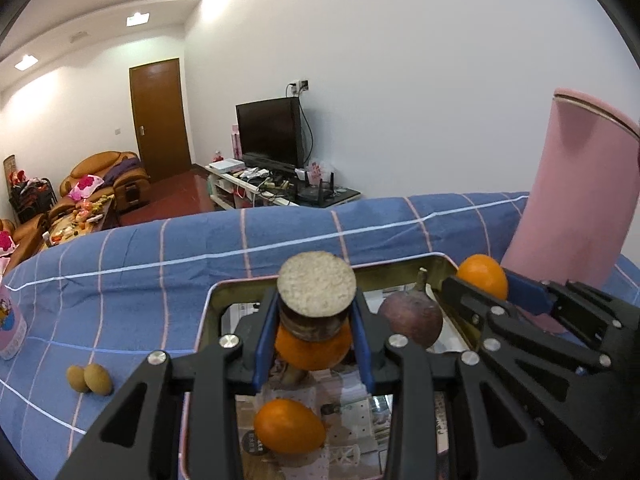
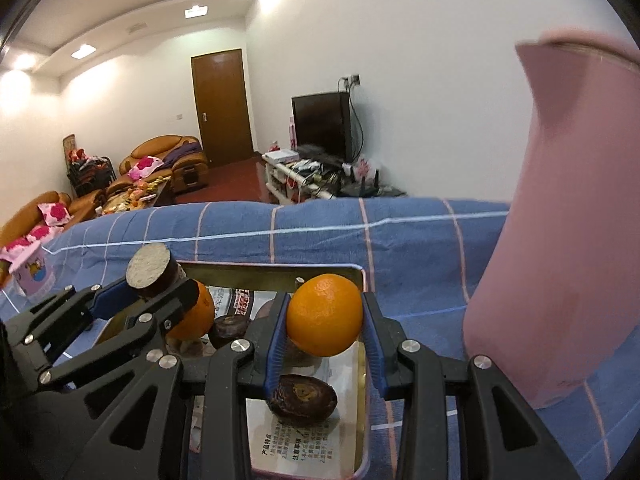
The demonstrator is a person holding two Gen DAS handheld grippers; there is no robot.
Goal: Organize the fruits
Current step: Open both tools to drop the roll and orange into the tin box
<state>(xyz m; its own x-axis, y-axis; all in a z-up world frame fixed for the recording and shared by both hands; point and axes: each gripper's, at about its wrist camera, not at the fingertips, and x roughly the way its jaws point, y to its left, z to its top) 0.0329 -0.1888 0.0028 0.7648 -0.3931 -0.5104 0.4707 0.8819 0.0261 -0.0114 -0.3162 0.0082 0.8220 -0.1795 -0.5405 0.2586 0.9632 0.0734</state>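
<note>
My left gripper (image 1: 316, 314) is shut on a short dark-skinned cane piece (image 1: 316, 290) with a pale cut face, held above a metal tin tray (image 1: 240, 283). Under it in the tray lie an orange (image 1: 312, 354), a second orange (image 1: 288, 426) nearer me, and a purple round fruit (image 1: 412, 318). My right gripper (image 2: 326, 314) is shut on an orange (image 2: 324, 314) over the tray's right side (image 2: 363, 360). Two dark fruits (image 2: 302, 400) (image 2: 230, 330) rest in the tray below. Each gripper shows in the other's view, side by side.
The tray sits on a blue checked cloth (image 1: 160, 280). A tall pink cylinder (image 2: 560, 240) stands close on the right. Two small brown fruits (image 1: 88, 378) lie on the cloth to the left, with a pink printed cup (image 1: 10, 328) farther left. Living-room furniture is beyond the table.
</note>
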